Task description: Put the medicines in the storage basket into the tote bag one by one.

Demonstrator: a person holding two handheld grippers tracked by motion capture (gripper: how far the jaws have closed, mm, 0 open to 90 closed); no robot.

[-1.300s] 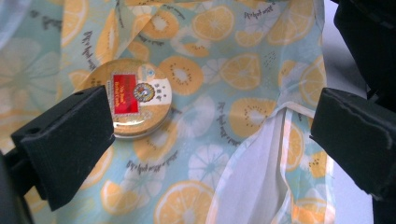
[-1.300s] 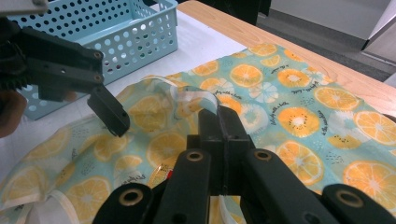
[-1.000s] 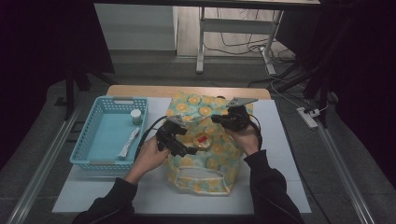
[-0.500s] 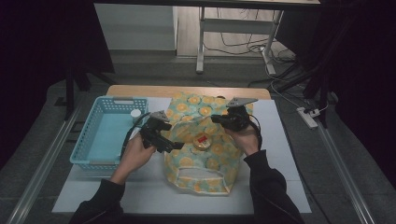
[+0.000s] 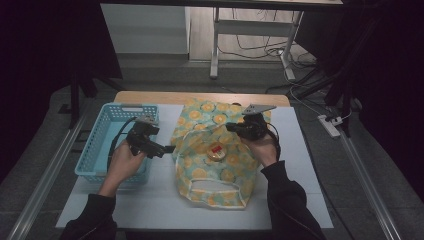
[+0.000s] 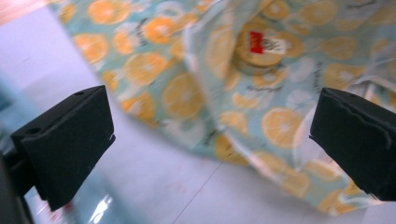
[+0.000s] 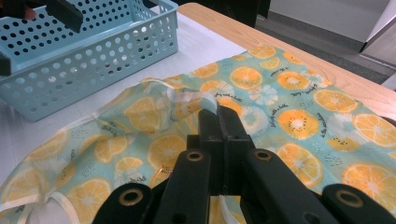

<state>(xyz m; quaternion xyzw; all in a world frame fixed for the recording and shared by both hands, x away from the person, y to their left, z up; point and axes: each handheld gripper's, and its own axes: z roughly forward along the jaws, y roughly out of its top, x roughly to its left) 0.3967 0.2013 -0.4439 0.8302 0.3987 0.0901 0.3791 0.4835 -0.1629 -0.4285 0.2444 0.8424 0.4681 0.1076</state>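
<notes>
An orange-slice print cloth bag [image 5: 199,173] lies on the white mat with its mouth held up. A round flat tin with a red label [image 5: 216,152] rests inside the mouth. My right gripper [image 5: 232,128] is shut on the bag's white-trimmed upper edge [image 7: 187,99], lifting it. My left gripper [image 5: 161,149] hovers open and empty over the right side of the blue basket [image 5: 88,165], left of the bag. In the left gripper view the wide-open left gripper [image 6: 210,133] faces the bag [image 6: 187,98] and the tin [image 6: 259,46].
The perforated blue basket [image 7: 93,70] stands at the table's left, close to the bag [image 7: 289,121]. White mat [image 5: 295,165] lies bare right of the bag. The wooden table edge [image 5: 200,97] runs along the back, with metal rails on both sides.
My left gripper has drawn back leftward from the bag's mouth to over the basket, open and empty. The tin stays in the bag. The right gripper has kept its hold.
</notes>
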